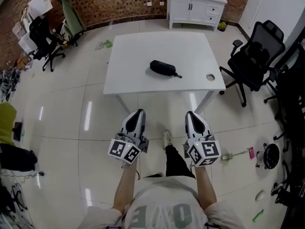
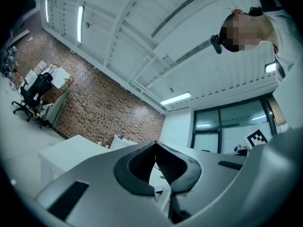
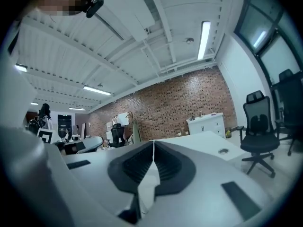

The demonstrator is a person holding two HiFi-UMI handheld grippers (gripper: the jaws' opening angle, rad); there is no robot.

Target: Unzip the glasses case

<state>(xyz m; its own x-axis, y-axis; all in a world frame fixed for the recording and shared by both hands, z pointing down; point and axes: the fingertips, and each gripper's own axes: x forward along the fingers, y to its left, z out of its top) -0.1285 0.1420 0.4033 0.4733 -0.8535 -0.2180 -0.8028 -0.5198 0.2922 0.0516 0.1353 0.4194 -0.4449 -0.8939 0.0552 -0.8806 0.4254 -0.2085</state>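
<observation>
A black glasses case point(image 1: 163, 68) lies near the middle of the white table point(image 1: 138, 75), its zip pull pointing right. My left gripper point(image 1: 137, 113) and right gripper point(image 1: 191, 114) hang side by side over the floor, short of the table's near edge and well away from the case. Both are shut with nothing between their jaws. In the left gripper view the jaws of the left gripper point(image 2: 155, 144) meet at the tip and tilt upward toward the ceiling. The right gripper point(image 3: 153, 142) shows the same in its own view, with the table's top point(image 3: 208, 138) just beyond it.
A black office chair point(image 1: 252, 58) stands at the table's right, a white cabinet point(image 1: 195, 6) behind it. A round cable hole point(image 1: 210, 77) sits at the table's right corner. Chairs and clutter point(image 1: 40, 37) fill the far left. Small items litter the floor at right point(image 1: 248, 152).
</observation>
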